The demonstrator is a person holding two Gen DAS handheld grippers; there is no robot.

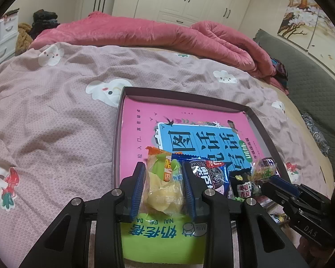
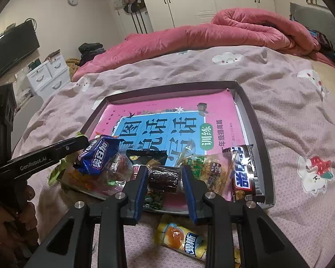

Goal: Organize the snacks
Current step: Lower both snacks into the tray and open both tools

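A dark shallow tray (image 1: 231, 105) (image 2: 252, 114) lined with a pink and blue book cover lies on the bed. My left gripper (image 1: 164, 187) is shut on a yellow snack packet (image 1: 162, 189), held at the tray's near left corner. My right gripper (image 2: 164, 178) is shut on a dark brown wrapped snack (image 2: 164, 177) over the tray's near edge. In the tray's near part lie a blue Oreo pack (image 1: 210, 176) (image 2: 99, 156), a black pack (image 1: 242, 182) (image 2: 145, 155), a clear pack of green snacks (image 2: 203, 167) and a Snickers bar (image 2: 245, 169).
A green packet (image 1: 160, 241) lies under my left gripper. A yellow packet (image 2: 185, 241) lies on the bedspread in front of the tray. A pink duvet (image 1: 145, 31) is bunched at the far side of the bed. White drawers (image 2: 49, 76) stand at the left.
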